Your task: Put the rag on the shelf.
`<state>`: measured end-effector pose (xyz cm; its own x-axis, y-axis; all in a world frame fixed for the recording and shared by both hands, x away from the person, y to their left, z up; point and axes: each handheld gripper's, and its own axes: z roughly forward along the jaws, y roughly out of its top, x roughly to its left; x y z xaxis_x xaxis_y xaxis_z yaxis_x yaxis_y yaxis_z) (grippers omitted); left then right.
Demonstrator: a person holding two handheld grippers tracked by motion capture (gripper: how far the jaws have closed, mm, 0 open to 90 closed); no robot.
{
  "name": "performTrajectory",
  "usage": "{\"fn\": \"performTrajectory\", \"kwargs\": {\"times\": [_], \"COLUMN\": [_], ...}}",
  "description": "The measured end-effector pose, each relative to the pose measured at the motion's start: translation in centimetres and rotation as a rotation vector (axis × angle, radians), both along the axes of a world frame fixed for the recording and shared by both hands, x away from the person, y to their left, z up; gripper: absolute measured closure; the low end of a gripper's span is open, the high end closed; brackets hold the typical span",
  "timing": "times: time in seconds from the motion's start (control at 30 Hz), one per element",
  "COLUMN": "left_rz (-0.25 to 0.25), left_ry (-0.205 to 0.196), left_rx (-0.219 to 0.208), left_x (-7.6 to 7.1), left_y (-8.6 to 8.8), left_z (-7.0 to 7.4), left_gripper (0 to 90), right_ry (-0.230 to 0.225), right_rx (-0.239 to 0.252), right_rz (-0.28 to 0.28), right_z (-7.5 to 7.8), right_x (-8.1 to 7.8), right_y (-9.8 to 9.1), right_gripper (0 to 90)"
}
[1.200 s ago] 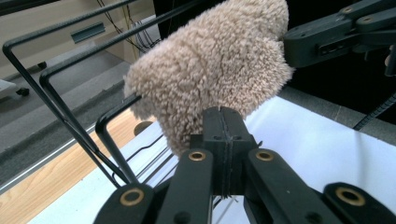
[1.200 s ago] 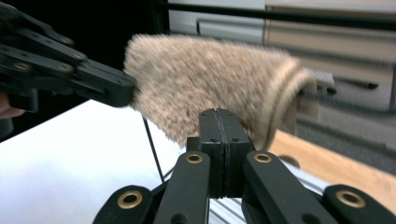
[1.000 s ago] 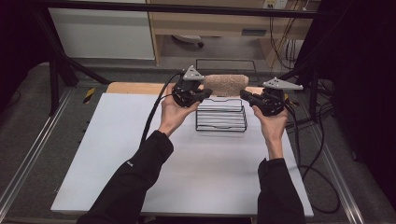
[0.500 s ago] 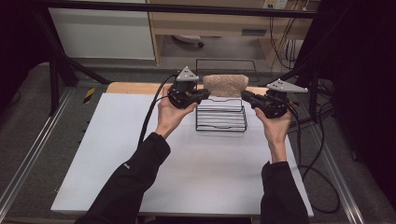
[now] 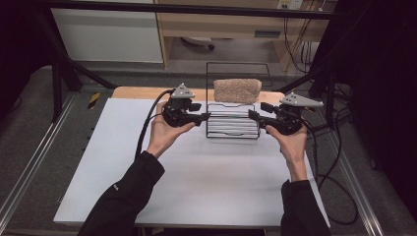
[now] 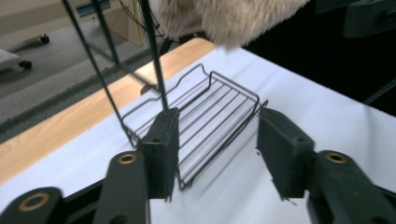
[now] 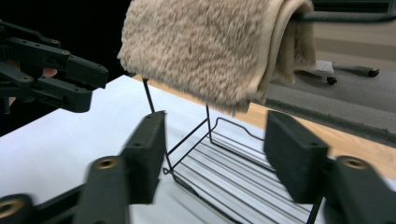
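Towel [image 5: 237, 90] draped over wire rack [image 5: 232, 129], long axis left-right across table

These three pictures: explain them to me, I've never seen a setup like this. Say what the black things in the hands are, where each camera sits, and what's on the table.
A person stands at a white table holding a black two-jaw tool in each hand: the left tool and the right tool. The high view looks down from above the person. Each of the other two pictures comes from a camera riding on one tool, looking along its jaws. On the table stands a black wire rack with a folded beige towel draped over its top bar. Both tools sit at the rack's ends; their jaws have just been opening and now stand apart, gripping nothing.
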<state>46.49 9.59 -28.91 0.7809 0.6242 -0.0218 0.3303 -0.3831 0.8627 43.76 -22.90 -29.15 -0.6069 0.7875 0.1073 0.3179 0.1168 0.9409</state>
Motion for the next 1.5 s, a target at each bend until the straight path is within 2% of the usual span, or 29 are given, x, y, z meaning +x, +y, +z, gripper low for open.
{"fn": "performTrajectory", "kwargs": {"times": [0.2,0.3,0.37,0.43,0.53,0.73,0.87,0.97,1.0,1.1,1.4,1.5], "left_rz": [0.024,0.033,0.047,0.051,0.069,0.105,0.132,0.146,0.153,0.162,0.173,0.173], "left_ry": [0.018,0.03,0.041,0.045,0.057,0.068,0.084,0.085,0.093,0.096,0.097,0.103], "left_rx": [0.028,0.027,0.029,0.029,0.041,0.058,0.055,0.065,0.062,0.048,0.059,0.056], "left_x": [-1.3,-1.7,-2.4,-2.6,-3.6,-5.4,-6.5,-6.9,-7.3,-7.9,-9.2,-9.4], "left_y": [2.0,2.7,3.8,4.2,5.8,8.6,10.3,11.0,11.5,12.2,14.3,14.7], "left_z": [-2.0,-2.7,-3.7,-4.0,-5.4,-7.7,-9.3,-9.9,-10.5,-11.1,-12.7,-13.1], "left_gripper": [34.0,25.3,20.2,16.2,11.8,10.1,9.5,9.3,9.3,9.3,9.3,9.3], "right_ry": [0.023,0.046,0.056,0.065,0.079,0.11,0.13,0.139,0.155,0.177,0.24,0.261], "right_rx": [-0.019,-0.012,-0.016,-0.02,-0.018,-0.026,-0.026,-0.043,-0.055,-0.059,-0.095,-0.111], "right_rz": [0.0,0.011,0.013,0.017,0.035,0.056,0.061,0.071,0.078,0.083,0.114,0.105], "right_z": [-1.3,-2.0,-2.4,-2.8,-3.4,-4.9,-6.2,-6.9,-7.7,-9.0,-12.6,-13.5], "right_x": [-0.9,-1.1,-1.4,-1.6,-1.9,-2.6,-3.1,-3.3,-3.5,-3.8,-5.0,-5.4], "right_y": [0.0,-0.1,0.0,0.0,0.1,0.1,0.0,0.0,0.0,0.0,-0.7,-1.1], "right_gripper": [20.8,15.6,11.8,8.9,6.3,2.8,1.5,1.1,0.7,0.6,0.5,0.5]}}
